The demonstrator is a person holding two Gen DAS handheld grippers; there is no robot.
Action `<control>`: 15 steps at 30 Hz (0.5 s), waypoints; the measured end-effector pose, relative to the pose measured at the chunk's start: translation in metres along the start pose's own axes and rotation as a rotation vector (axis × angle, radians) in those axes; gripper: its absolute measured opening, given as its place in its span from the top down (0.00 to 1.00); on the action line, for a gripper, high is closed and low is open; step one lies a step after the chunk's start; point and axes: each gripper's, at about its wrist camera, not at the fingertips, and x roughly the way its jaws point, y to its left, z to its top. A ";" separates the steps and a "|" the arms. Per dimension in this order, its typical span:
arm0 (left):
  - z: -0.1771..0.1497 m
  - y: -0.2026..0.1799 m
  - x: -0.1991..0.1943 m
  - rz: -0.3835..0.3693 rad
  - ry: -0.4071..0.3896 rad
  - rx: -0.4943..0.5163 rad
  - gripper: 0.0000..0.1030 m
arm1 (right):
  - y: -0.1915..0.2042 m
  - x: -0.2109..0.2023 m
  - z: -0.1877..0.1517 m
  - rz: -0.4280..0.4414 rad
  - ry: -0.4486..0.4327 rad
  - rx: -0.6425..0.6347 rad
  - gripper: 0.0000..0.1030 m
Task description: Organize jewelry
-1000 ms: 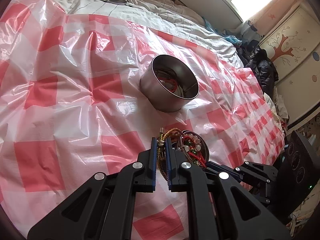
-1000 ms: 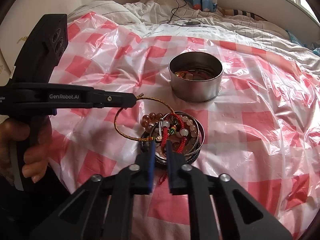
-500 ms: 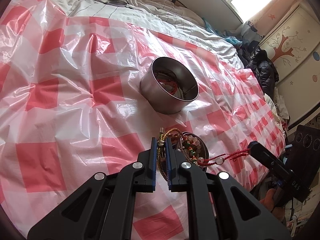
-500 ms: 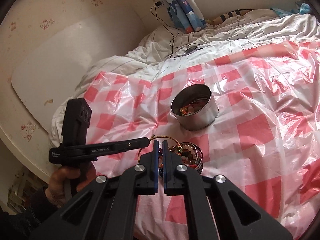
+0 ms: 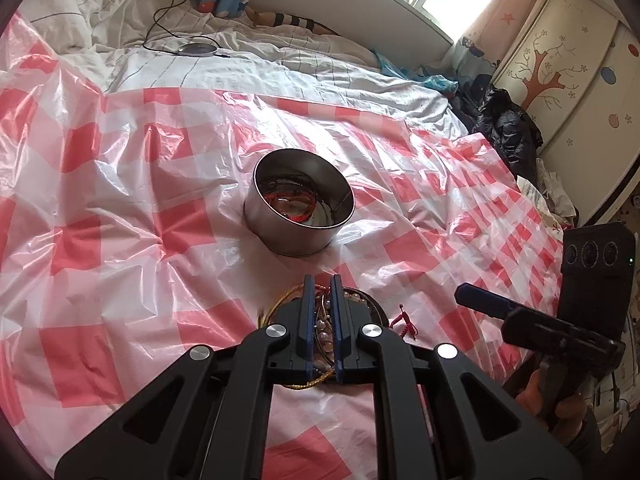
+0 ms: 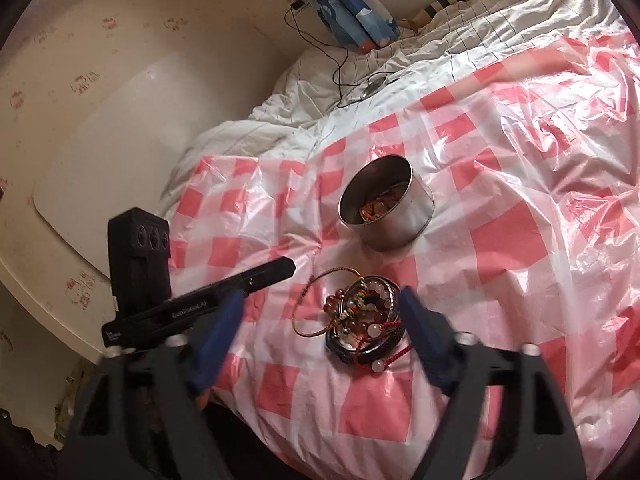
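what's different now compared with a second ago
The left gripper has let go of the thin gold wire bangle, which now lies against the shallow dish of beaded bracelets. The right gripper has spread wide open. The round steel tin on the red-checked plastic sheet stayed put.

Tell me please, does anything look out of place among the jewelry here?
Yes: a gold bangle and red cord spill over the rim of the overfull shallow dish onto the checked sheet, while the tin sits tidy.
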 end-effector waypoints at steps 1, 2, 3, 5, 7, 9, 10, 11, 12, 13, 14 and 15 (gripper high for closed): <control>0.000 0.001 0.000 0.001 -0.001 -0.002 0.93 | 0.009 0.004 -0.002 -0.086 0.041 -0.064 0.20; 0.000 0.002 -0.001 0.002 -0.001 -0.005 0.93 | 0.015 0.010 -0.006 -0.178 0.071 -0.130 0.20; 0.000 0.003 -0.001 0.003 -0.002 -0.008 0.93 | 0.019 0.015 -0.011 -0.249 0.099 -0.195 0.19; 0.000 0.004 0.001 0.009 0.004 -0.015 0.93 | 0.017 0.027 -0.017 -0.293 0.167 -0.232 0.19; -0.001 0.007 0.005 0.028 0.022 -0.024 0.93 | 0.011 0.035 -0.016 -0.280 0.191 -0.221 0.19; -0.002 0.013 0.012 0.058 0.045 -0.048 0.93 | 0.008 0.046 -0.016 -0.282 0.219 -0.241 0.13; -0.002 0.018 0.017 0.073 0.061 -0.069 0.93 | 0.005 0.055 -0.015 -0.268 0.248 -0.231 0.12; -0.003 0.025 0.021 0.081 0.072 -0.093 0.93 | -0.001 0.063 -0.014 -0.252 0.277 -0.213 0.11; -0.003 0.031 0.026 0.082 0.080 -0.120 0.93 | -0.007 0.070 -0.014 -0.240 0.308 -0.190 0.11; -0.003 0.037 0.031 0.077 0.092 -0.144 0.93 | -0.009 0.074 -0.014 -0.232 0.330 -0.177 0.11; -0.003 0.041 0.037 0.072 0.105 -0.163 0.93 | -0.008 0.075 -0.014 -0.228 0.341 -0.178 0.12; -0.004 0.044 0.041 0.071 0.114 -0.175 0.92 | -0.006 0.074 -0.015 -0.226 0.340 -0.191 0.13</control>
